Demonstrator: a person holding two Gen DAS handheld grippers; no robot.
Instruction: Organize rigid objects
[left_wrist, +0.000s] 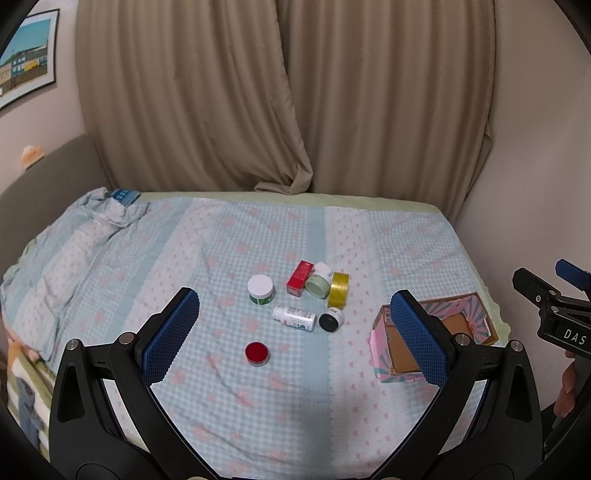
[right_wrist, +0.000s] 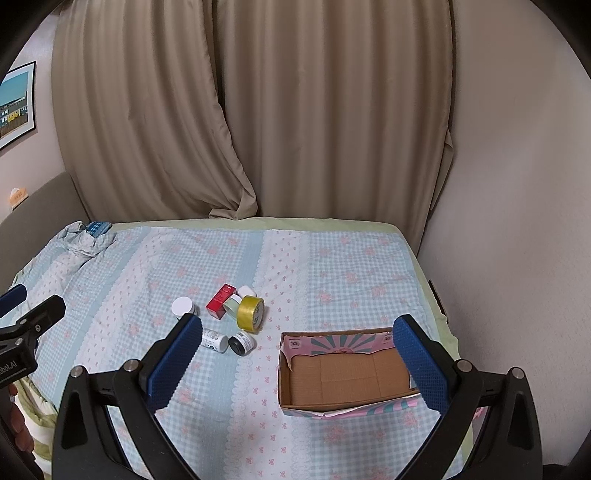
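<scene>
While nothing is yet gripped, the layout reads as follows:

Left tongs (left_wrist: 295, 328): released, blue pads spread wide, hovering above the bed (left_wrist: 110, 280) with nothing between them.

Right tongs (right_wrist: 299, 354): also released and empty — they hang over the near right part of the bed, with the cardboard box (right_wrist: 343, 406) partly framed between the fingers.

Cluster: the small items lie mid-bed, ahead of the left tongs — a white-lidded jar (left_wrist: 261, 290), a red carton (left_wrist: 300, 277), a pale green jar (left_wrist: 318, 283) touching it, and a yellow tape roll (left_wrist: 338, 290) on edge just beside the green jar.

Nearer items: a white bottle (left_wrist: 294, 318) lying on its side, a black-capped jar (left_wrist: 331, 319) just beside its cap end, and a red round tin (left_wrist: 257, 353) apart from the rest, closest to the left tongs.

Bottle axis: runs roughly left to right across the left view, so it would need a grip across its narrow width.

Box: open, empty, to the right of the cluster.

Nearer hand: judging by both views, the left tongs sit nearer the cluster and the right tongs nearer the box.

Likely step: reaching for a first item, probably the red tin.
</scene>
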